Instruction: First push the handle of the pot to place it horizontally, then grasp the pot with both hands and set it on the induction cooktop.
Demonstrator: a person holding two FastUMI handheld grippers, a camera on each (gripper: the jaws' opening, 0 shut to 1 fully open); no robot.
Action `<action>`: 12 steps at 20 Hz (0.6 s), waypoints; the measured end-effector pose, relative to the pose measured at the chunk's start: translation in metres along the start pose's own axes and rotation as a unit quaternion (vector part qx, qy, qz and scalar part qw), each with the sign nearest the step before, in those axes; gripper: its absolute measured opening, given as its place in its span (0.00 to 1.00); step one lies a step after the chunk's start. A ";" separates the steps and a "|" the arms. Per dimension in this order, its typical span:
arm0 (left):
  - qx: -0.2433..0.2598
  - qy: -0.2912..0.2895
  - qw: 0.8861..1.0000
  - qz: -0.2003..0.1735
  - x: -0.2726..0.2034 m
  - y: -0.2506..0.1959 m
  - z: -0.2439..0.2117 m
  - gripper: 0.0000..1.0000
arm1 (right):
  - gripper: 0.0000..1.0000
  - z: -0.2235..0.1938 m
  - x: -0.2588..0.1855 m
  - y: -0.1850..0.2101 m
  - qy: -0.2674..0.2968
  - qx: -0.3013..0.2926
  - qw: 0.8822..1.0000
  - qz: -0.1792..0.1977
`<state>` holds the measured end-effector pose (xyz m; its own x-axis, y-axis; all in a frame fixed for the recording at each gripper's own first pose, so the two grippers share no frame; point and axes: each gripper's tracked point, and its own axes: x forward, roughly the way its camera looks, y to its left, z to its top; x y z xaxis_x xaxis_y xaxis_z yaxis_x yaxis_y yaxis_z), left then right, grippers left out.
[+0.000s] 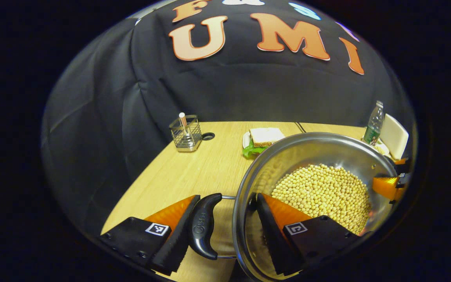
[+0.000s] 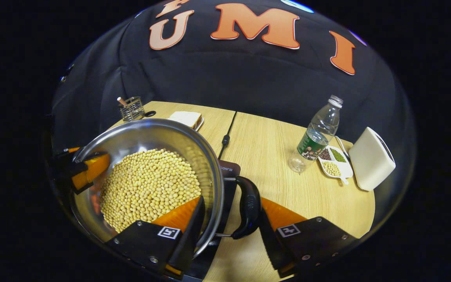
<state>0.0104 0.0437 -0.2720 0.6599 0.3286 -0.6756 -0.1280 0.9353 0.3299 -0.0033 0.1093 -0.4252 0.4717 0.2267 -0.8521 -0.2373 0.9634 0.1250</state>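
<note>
Fingers of the left gripper and right gripper each pinch the pot between rim and handle.

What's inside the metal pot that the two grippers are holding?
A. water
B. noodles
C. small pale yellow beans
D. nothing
C: the pot holds a heap of small pale yellow beans, seen in both gripper views.

Wire holder, sandwich on plate, water bottle (upright), sectioned snack dish, white box.
</note>
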 end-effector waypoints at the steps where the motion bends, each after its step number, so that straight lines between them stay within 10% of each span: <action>1: 0.011 -0.004 1.000 0.010 -0.002 0.001 0.003 0.92 | 0.83 -0.001 -0.002 -0.001 -0.001 -0.007 1.000 0.000; 12: -0.045 -0.147 0.987 0.045 -0.073 0.017 0.096 0.97 | 0.95 0.079 -0.085 -0.056 -0.170 0.022 0.985 -0.016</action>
<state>0.0318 0.0228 -0.1539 0.8280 0.3705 -0.4209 -0.2519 0.9164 0.3110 0.0372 0.0472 -0.3196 0.7378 0.2247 -0.6365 -0.1852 0.9742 0.1293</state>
